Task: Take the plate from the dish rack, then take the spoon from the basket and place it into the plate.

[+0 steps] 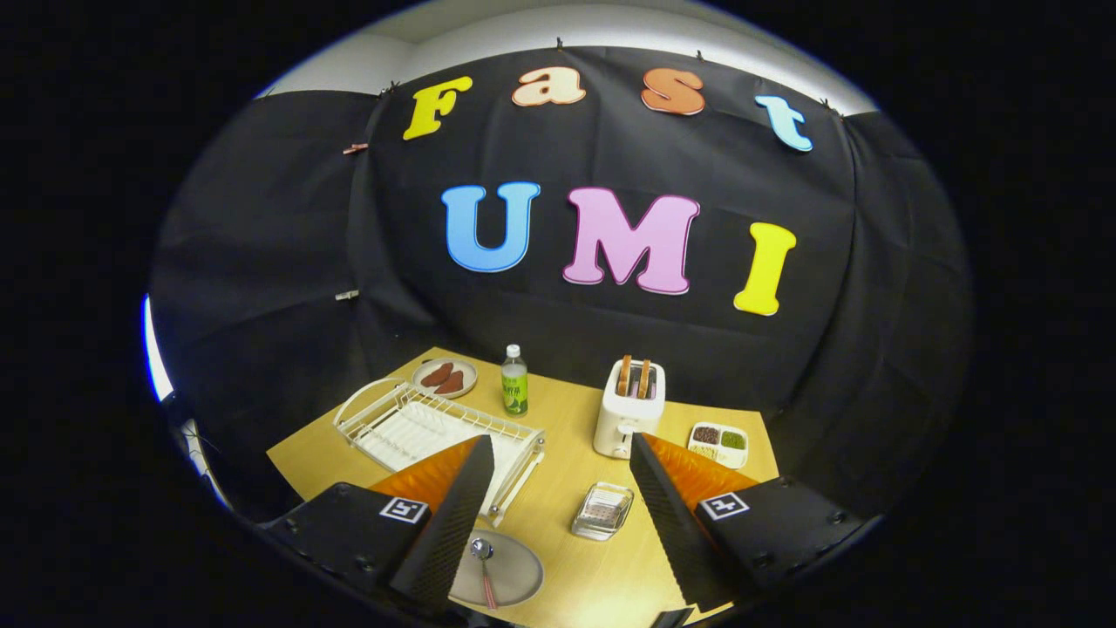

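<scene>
jaws: wide open, holding nothing
plate (499, 571): on the table (575, 436) between the jaws, spoon (482, 558) in it
risk: a bump could tip the spoon out

The left finger (449, 515) covers the near corner of the dish rack (410, 423) and the left side of the plate (510, 571), so part of the plate's rim goes unseen; the spoon (482, 563) lying on it is too small to make out its handle clearly. The right finger (667, 515) hides the table (567, 419) behind it. What the glass basket (602, 510) and the three-part snack tray (718, 442) hold is too small to tell
</scene>
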